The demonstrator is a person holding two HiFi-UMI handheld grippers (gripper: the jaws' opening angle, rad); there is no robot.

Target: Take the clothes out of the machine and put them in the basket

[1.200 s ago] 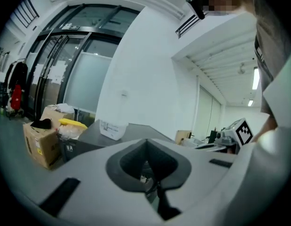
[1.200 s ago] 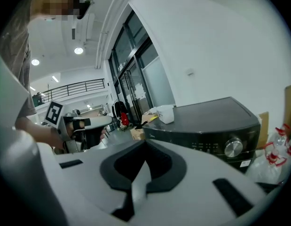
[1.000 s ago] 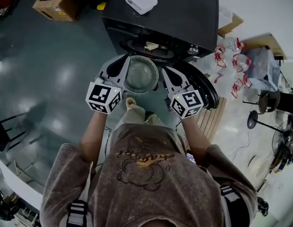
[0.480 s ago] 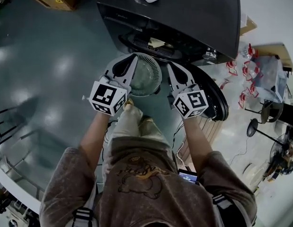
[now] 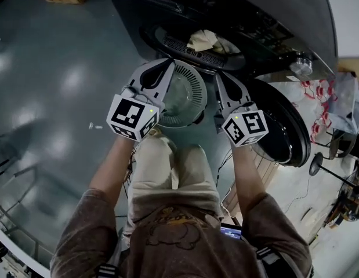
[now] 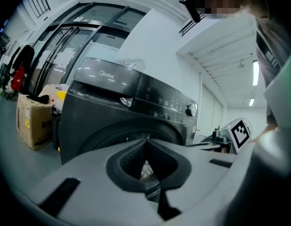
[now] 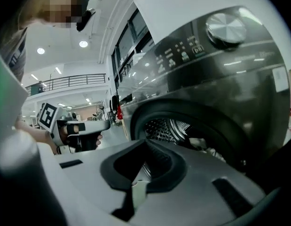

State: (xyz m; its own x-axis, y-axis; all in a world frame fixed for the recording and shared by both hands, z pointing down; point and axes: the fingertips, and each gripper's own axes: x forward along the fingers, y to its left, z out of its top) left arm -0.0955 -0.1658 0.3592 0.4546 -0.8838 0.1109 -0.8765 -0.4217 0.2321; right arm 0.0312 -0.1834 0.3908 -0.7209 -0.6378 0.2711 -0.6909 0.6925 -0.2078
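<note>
The left hand-held gripper [image 5: 170,63] and the right hand-held gripper [image 5: 219,74] face the open machine [image 5: 266,22], both closed tight and empty.
They point roughly level, side by side, with the basket [image 5: 188,94] on the floor [image 5: 63,80] between them. The clothes [image 5: 203,39] lie at the near lip of the drum [image 7: 171,126], just beyond. Reaching in with the jaws closed would likely push the fabric deeper, and a low sweep could knock the basket.

left gripper [image 5: 169,63]: grey, black-white marker cube [image 5: 131,116] | right gripper [image 5: 219,75]: same | sweatshirt [image 5: 179,236]: brown, printed | trousers [image 5: 167,167]: beige
</note>
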